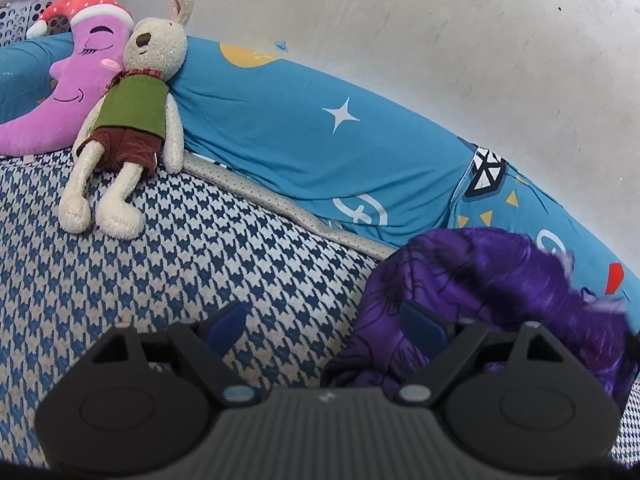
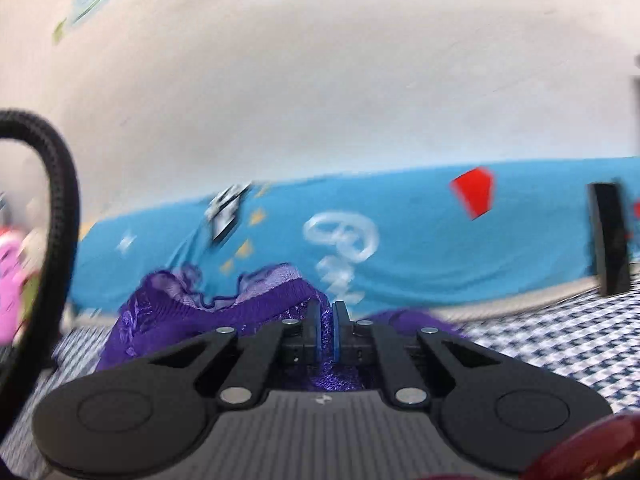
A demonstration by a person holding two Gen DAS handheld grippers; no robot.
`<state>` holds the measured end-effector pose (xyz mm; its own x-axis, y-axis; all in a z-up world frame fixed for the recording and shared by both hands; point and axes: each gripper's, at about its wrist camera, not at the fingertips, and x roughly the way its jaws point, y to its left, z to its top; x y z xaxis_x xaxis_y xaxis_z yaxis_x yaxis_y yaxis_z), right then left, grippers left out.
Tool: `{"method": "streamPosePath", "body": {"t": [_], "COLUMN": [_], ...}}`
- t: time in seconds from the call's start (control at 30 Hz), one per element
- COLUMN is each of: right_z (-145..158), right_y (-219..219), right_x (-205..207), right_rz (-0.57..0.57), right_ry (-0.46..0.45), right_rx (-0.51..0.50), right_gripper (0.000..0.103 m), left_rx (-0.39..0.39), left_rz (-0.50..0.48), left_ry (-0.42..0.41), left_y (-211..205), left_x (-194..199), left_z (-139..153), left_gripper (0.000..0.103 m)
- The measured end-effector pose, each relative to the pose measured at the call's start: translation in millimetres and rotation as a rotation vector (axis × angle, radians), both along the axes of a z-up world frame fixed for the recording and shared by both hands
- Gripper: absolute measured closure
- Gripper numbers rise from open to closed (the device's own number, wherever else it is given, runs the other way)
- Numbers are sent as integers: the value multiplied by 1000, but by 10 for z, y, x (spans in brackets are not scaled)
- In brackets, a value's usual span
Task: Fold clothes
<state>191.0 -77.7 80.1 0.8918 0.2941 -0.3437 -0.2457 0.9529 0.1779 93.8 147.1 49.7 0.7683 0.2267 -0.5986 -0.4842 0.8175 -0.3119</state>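
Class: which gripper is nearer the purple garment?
Right. The right gripper is shut on the purple garment; the left gripper is open beside it, one finger against the cloth.

left gripper [image 1: 325, 326] agape beside crumpled purple garment [image 1: 500, 280]

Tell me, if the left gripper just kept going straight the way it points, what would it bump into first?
Probably the houndstooth bed cover between its open fingers, then the blue star-print bedding along the wall. The purple garment sits right of that line. Depth is unclear.

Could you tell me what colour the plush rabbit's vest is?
Green; the plush rabbit's vest shows best in the left wrist view.
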Motion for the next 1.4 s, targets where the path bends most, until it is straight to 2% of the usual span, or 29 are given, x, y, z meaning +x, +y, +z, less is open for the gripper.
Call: {"method": "streamPosePath", "body": {"t": [0.2, 0.27, 0.4, 0.47, 0.6, 0.7, 0.87, 0.93, 1.03, 1.23, 1.4], "right_z": [26, 62, 101, 93, 10, -70, -204, -258, -388, -745, -990], "right_y": [-239, -319, -502, -594, -749, -810, -910, -950, -948, -855, -735], "right_x": [138, 138, 151, 149, 94, 57, -5, -29, -35, 2, 89], "right_rz": [-67, -73, -81, -79, -69, -22, 57, 88, 131, 135, 128], "right_ry": [24, 18, 29, 54, 118, 159, 227, 254, 301, 378, 433], "right_rx": [143, 167, 169, 165, 120, 74, -2, -32, -98, -247, -282], "right_gripper": [91, 82, 74, 66, 58, 52, 33, 29, 27, 26, 25], "left_rx": [-22, -27, -13, -6, 16, 40, 77, 83, 97, 157, 208], "left_rz": [-22, -27, -55, -72, -115, -151, -222, -264, -329, -465, -570], "left_ry": [15, 14, 12, 12, 10, 3, -22, -32, -44, -77, -90], "left_y": [-5, -17, -90, -143, -268, -381, -608, -716, -893, -1247, -1502], "left_x": [21, 22, 35, 38, 28, 12, -6, -20, -40, -102, -120], "left_z": [-33, -34, -24, -26, -39, -42, -13, -11, -18, -24, -65], "left_gripper": [14, 13, 12, 12, 11, 11, 10, 9, 9, 8, 8]}}
